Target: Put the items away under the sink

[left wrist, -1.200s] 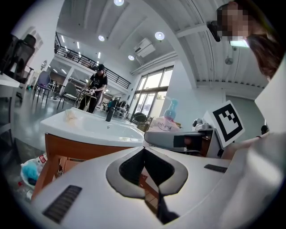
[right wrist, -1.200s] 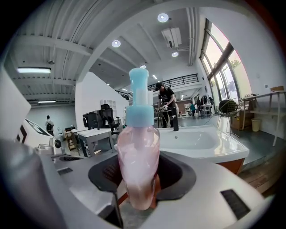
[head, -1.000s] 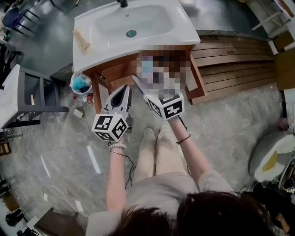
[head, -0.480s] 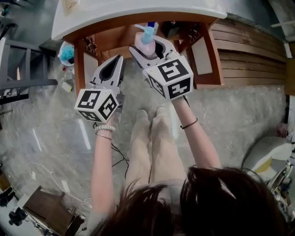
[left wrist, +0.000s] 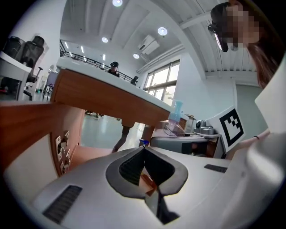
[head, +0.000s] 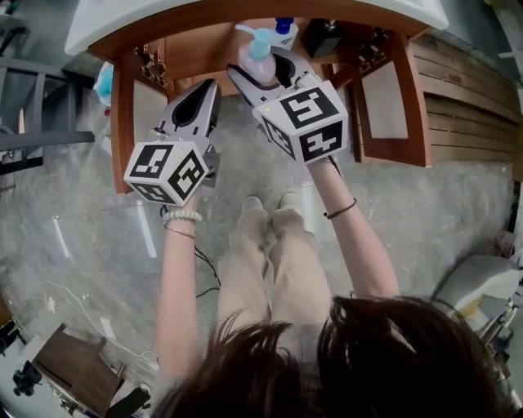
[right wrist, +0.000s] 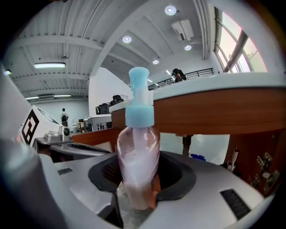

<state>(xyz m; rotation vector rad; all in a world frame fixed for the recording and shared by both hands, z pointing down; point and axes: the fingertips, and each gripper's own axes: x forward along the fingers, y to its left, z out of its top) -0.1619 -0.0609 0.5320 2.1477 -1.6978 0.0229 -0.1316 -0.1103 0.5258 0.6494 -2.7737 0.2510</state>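
Pump bottle [right wrist: 137, 152] stands upright in the right gripper [head: 263, 67], jaws approx half spread and pinching its clear belly low down, blue pump head free above. Prob light, part-full of pale liquid. Thin plastic w/ some give, smooth and rounded, so it could slip or twist in a weak squeeze. The wide lower body is the place to hold, not the pump neck, which may depress or leak. Left gripper [head: 208, 88] is just beside it, jaws pressed together, nothing btwn them. Beyond both, the wooden cabinet [head: 122, 114] under the white sink top [head: 147, 16] stands open, door [head: 384, 102] swung right. Inside at the back are a blue-capped bottle [head: 283, 28] and a dark item [head: 327, 37]. Pump bottle is at the cabinet mouth, not yet set down.
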